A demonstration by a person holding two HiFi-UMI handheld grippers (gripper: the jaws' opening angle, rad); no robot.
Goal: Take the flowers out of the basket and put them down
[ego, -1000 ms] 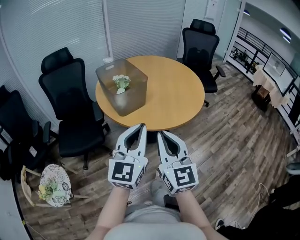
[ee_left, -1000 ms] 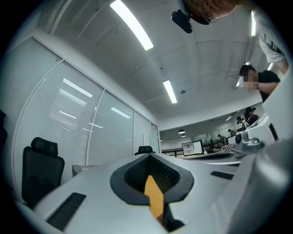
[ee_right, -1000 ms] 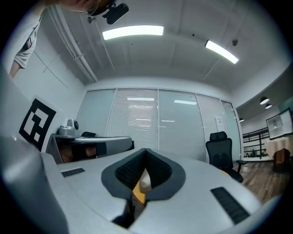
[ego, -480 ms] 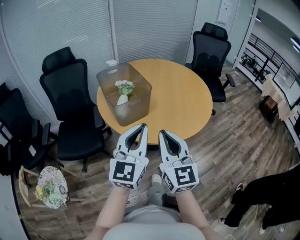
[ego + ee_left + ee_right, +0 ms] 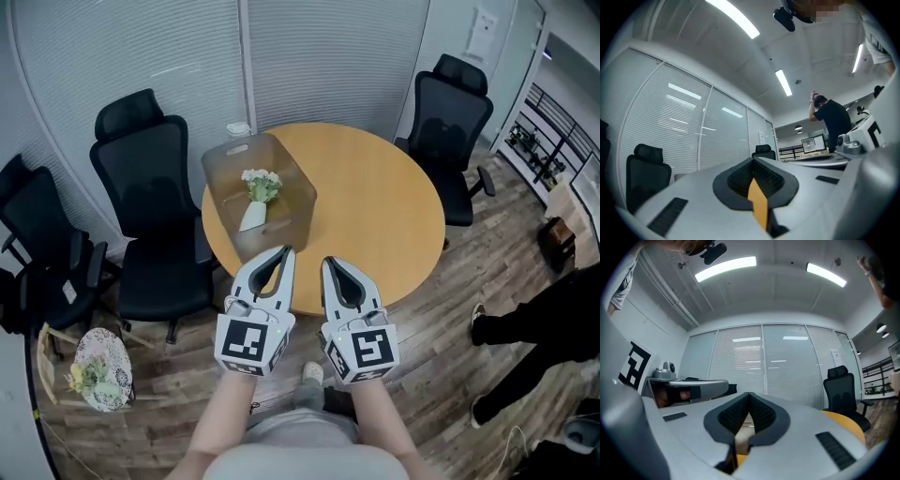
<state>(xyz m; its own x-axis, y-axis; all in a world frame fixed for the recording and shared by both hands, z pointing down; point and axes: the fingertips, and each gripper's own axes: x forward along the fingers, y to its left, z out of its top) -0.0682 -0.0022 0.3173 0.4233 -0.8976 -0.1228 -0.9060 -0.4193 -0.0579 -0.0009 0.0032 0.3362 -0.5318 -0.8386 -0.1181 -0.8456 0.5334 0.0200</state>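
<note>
The flowers [image 5: 261, 180] were seen in the clear basket [image 5: 292, 221] on the round table [image 5: 375, 206], upper middle of the frame. They were judged light, soft and easily crushed, so the white wrap [image 5: 251, 217] was thought best to hold. The left gripper [image 5: 284, 251] and right gripper [image 5: 328, 262] were closed, with nothing held.

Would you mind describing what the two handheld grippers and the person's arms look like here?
Both the left gripper and the right gripper are pale grey, with tapering jaws lined by dark ribbed pads. Each carries a white cube printed with black square markers. No cables show. The forearms are sleeveless; the top is light grey.
</note>
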